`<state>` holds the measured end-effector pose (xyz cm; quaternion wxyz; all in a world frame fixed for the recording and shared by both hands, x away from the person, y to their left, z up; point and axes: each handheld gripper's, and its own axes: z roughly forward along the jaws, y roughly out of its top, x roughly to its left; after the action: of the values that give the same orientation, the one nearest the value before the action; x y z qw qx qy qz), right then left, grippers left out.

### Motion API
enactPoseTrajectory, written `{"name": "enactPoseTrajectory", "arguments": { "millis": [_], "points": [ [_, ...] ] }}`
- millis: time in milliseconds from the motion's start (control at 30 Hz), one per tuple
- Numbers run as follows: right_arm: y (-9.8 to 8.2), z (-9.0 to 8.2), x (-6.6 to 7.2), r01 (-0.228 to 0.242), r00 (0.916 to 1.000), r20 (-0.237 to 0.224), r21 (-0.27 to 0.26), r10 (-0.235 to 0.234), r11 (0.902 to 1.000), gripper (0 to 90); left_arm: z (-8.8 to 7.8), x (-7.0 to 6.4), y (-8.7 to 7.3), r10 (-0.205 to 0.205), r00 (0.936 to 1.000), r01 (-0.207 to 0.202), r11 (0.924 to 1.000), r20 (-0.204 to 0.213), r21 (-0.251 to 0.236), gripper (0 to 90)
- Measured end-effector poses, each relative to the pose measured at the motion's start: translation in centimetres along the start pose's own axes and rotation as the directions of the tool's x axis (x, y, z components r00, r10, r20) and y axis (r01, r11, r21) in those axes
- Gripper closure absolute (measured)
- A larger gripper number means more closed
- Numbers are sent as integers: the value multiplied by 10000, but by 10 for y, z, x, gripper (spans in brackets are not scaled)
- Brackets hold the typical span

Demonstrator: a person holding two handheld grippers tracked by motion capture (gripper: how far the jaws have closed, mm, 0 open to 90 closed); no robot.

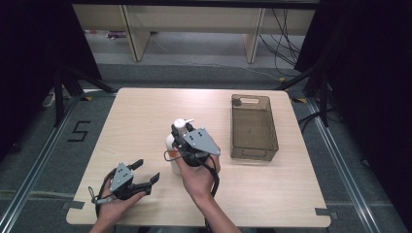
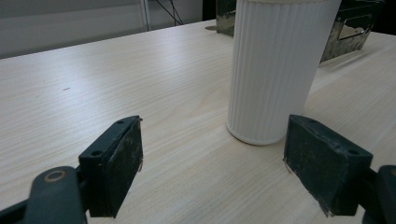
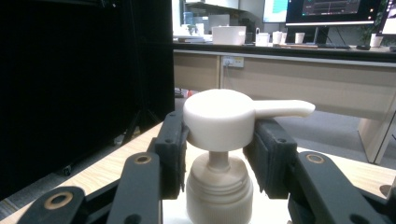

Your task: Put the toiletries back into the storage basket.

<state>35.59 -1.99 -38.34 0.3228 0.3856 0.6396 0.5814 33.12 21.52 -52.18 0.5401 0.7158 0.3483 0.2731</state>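
- A pale wooden table (image 1: 145, 116) stands on grey floor.
- Nearest, the left gripper (image 1: 144, 175) rests jaws wide apart, empty, just beside the bottle.
- The white pump bottle (image 2: 278, 70) stands upright mid-table.
- The right gripper (image 3: 217, 154) clamps its pump head (image 3: 224, 119).
- Beyond lies a brown bin (image 1: 254, 145).

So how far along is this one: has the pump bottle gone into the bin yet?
Not yet. The white pump bottle stands upright on the table, beside the empty brown bin. In hand: the right gripper has its jaws on either side of the pump head, apparently closed on it. The left gripper is open, near the bottle's base. If the bin is the goal, lifting and placing remain.
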Motion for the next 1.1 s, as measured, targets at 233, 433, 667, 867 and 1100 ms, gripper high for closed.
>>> {"name": "enactPoseTrajectory", "arguments": {
  "millis": [233, 433, 667, 867, 1100],
  "points": [
    [5, -7, -11, -191, 9998, -49, -95, 191, 9998, 602, 0, 0, 0, 37, 10000, -37, 10000, -8, 12, 190],
    [12, -16, -18, -136, 9999, 72, -240, 137, 9996, 602, 0, 0, 0, 45, 10000, -44, 10000, -23, 19, 190],
    [23, -29, -32, 28, 9995, 324, -529, -10, 9986, 602, 0, 0, 0, 13, 10000, -13, 10000, -28, -18, 189],
    [29, -41, -45, -172, 9982, 572, -587, 205, 9981, 603, 0, -1, 0, 33, 10000, -33, 10000, -54, 10, 190],
    [34, -51, -57, -152, 9961, 853, -721, 213, 9973, 603, 0, -1, 0, 29, 10000, -29, 10000, -73, 13, 190]
  ]
}}
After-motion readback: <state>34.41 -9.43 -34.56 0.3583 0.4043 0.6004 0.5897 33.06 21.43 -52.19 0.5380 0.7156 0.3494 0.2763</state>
